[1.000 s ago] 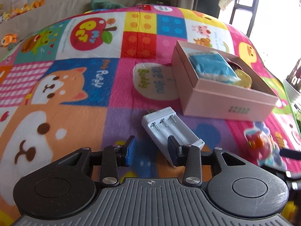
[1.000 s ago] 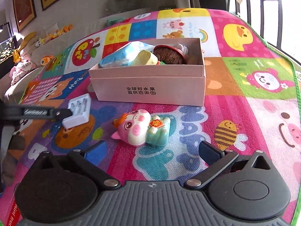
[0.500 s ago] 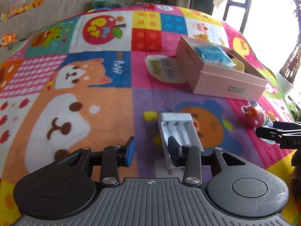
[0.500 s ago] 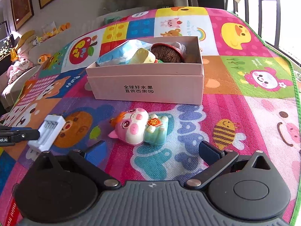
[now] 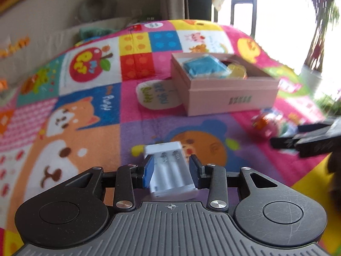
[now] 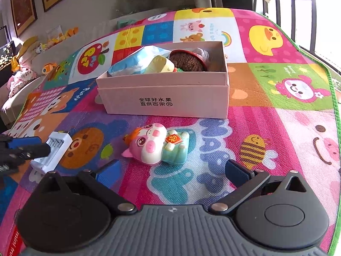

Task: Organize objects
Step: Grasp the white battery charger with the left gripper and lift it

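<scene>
A white battery charger [image 5: 170, 168] lies on the colourful play mat, between the blue pads of my left gripper [image 5: 171, 170], which are closed against its sides; it also shows in the right wrist view [image 6: 52, 152]. A pink cardboard box [image 6: 164, 100] farther back holds a blue packet, a yellow item and a brown round item; the box also shows in the left wrist view [image 5: 230, 98]. A pink pig figurine [image 6: 157, 146] lies on the mat just beyond my right gripper [image 6: 170, 171], which is open and empty.
The play mat [image 6: 277, 128] covers the whole surface, with its green edge at the right. Stuffed toys [image 6: 27, 59] sit on a sofa at the far left. A window with bars [image 6: 298, 10] is at the back right.
My left gripper has swung so the charger now lies between its pads, and the pads have closed onto its sides. The right gripper has barely moved and stays open.
</scene>
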Motion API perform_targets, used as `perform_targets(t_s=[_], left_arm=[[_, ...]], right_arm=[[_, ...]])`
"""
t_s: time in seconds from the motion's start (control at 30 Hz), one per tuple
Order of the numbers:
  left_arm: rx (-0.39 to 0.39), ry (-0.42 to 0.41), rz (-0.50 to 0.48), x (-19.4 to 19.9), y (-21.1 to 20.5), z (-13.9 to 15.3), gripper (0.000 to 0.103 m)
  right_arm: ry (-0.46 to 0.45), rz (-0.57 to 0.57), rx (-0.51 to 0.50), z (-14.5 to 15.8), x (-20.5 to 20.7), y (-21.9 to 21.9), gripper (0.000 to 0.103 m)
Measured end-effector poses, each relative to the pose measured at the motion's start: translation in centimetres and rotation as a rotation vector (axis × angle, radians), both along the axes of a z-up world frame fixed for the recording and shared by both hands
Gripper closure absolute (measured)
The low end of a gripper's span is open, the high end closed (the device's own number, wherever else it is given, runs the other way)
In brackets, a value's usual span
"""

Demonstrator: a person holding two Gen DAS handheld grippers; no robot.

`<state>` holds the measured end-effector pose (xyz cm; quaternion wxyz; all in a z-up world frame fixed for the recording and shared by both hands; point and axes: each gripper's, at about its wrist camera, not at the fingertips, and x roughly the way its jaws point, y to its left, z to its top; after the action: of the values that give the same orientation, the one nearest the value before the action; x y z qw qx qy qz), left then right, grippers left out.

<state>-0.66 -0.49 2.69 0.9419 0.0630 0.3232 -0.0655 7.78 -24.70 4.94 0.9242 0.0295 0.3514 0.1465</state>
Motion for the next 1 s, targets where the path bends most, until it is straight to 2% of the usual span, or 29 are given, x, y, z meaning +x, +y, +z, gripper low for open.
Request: perform_targets(t_s=[0.07, 0.1, 0.2, 0.33, 0.53, 0.67, 0.77, 0.83, 0.87, 0.93, 1.0], left_arm=[[0.032, 0.011, 0.029, 0.2, 0.1, -0.7, 0.063], [0.019, 0.012, 0.036, 0.2, 0.4, -0.9, 0.060], [-0.055, 0.024, 0.045, 0.5, 1.5, -1.0, 0.060], [-0.229, 0.096, 0.059, 1.7, 3.4, -1.0, 0.062], [-0.397, 0.145, 0.077, 2.7, 4.7, -1.2, 0.061], [-0.364, 0.138, 0.060, 2.7, 4.0, -1.1, 0.055], [-0.338, 0.143, 0.046, 2.8, 3.2, -0.9, 0.043], [-0.343, 0.154, 0.036, 3.2, 2.9, -0.9, 0.029], [-0.339, 0.158, 0.028, 3.3, 2.6, -0.9, 0.026], [-0.296, 0.156, 0.009, 3.3, 1.8, -0.9, 0.018], [-0.230, 0.143, -0.006, 3.1, 0.7, -1.0, 0.016]], right_arm=[[0.000, -0.001, 0.004, 0.0, 0.0, 0.0, 0.000], [0.000, -0.001, 0.005, 0.0, 0.0, 0.0, 0.000], [0.000, -0.002, 0.006, 0.0, 0.0, 0.0, 0.000], [0.000, -0.002, 0.006, 0.0, 0.0, -0.1, 0.000], [0.001, -0.002, 0.006, 0.0, -0.1, 0.0, 0.000], [0.001, -0.002, 0.004, 0.0, -0.1, 0.0, 0.000], [0.002, -0.002, 0.001, 0.0, -0.1, 0.0, 0.000], [0.002, -0.002, 0.000, 0.0, -0.1, 0.0, 0.000], [0.002, -0.002, 0.000, 0.0, -0.1, 0.0, 0.000], [0.002, -0.002, 0.001, 0.0, -0.1, 0.0, 0.000], [0.002, -0.002, 0.001, 0.0, -0.1, 0.0, 0.000]])
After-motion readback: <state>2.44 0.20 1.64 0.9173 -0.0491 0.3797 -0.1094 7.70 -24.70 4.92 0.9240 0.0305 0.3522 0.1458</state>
